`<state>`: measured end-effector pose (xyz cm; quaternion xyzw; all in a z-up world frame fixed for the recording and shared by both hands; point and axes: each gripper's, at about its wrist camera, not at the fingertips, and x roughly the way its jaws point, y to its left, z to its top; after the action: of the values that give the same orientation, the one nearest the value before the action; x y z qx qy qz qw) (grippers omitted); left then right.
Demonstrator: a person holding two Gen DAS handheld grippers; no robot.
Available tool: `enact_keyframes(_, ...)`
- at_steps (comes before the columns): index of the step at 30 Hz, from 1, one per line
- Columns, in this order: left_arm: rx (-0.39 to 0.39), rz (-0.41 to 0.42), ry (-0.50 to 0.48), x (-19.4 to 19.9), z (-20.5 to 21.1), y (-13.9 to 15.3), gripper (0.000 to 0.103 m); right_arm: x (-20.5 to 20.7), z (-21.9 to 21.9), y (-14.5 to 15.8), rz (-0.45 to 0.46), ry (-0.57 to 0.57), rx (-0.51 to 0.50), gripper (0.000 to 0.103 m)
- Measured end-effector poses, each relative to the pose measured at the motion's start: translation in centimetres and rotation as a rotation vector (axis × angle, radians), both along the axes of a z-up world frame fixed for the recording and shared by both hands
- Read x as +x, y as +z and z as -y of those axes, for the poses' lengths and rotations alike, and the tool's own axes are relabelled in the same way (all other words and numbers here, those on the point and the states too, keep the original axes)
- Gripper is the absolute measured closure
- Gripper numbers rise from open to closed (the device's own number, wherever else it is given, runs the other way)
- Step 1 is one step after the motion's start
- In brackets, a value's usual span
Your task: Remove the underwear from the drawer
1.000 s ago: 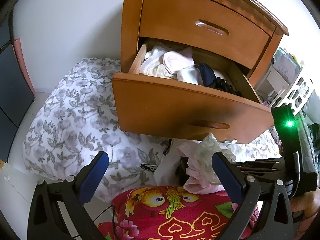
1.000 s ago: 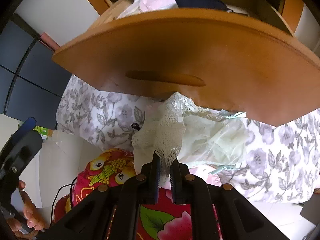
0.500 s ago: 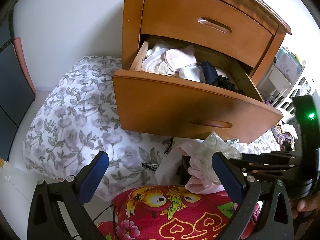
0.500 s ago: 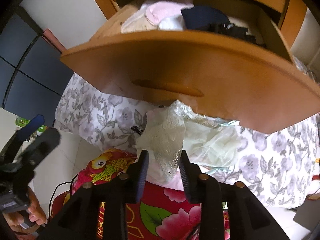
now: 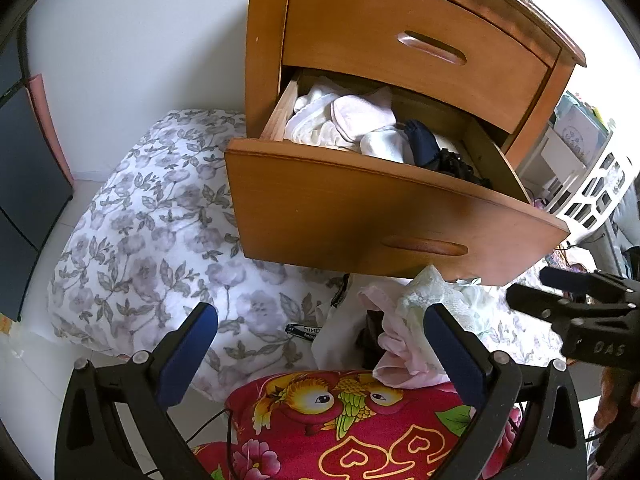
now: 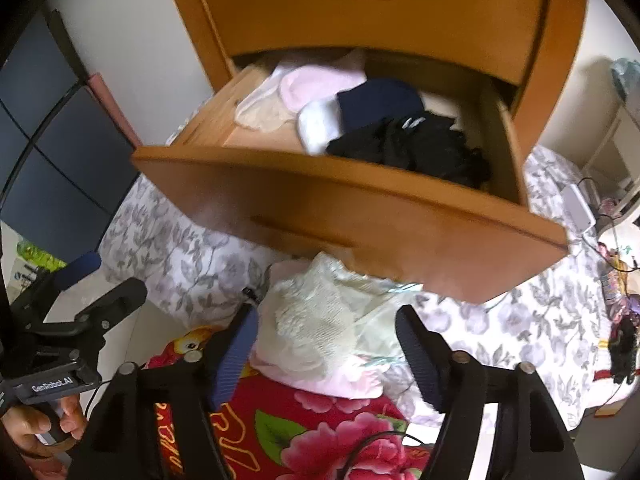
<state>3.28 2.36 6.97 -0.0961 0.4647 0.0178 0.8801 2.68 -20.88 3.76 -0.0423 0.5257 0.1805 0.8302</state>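
We note a plain white wall [image 5: 152, 40] behind a wooden nightstand [image 5: 264, 52]. At its foot lies floral grey-and-white bedding [image 5: 152, 240], with a red flowered cushion [image 5: 360, 420] at its near edge. Pale floor [image 5: 32, 392] shows left, beside dark blue panels [image 5: 24, 200]. A white lattice basket [image 5: 596, 196] stands right, brightly lit.

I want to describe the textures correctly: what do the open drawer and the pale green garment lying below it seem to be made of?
The open drawer looks like solid or veneered wood with a smooth, slightly glossy orange-brown varnish; its inner side shows paler bare grain. The pale green garment seems to be thin, partly sheer fabric with lace, judging by its openwork pattern and soft crumpled folds; the fibre cannot be told.
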Motion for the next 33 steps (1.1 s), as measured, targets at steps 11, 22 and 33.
enact_keyframes(11,0.01,-0.003,0.001,0.0,0.2,0.0,0.0,-0.2,2.2,1.6,0.063,-0.045,0.01,0.013)
enact_keyframes(22,0.058,0.023,0.021,-0.2,0.4,0.4,0.0,-0.3,3.8,2.1,0.098,-0.074,0.009,0.0)
enact_keyframes(33,0.056,0.074,0.012,0.1,0.7,0.7,0.0,0.0,4.9,2.6,0.145,-0.081,0.036,0.0)
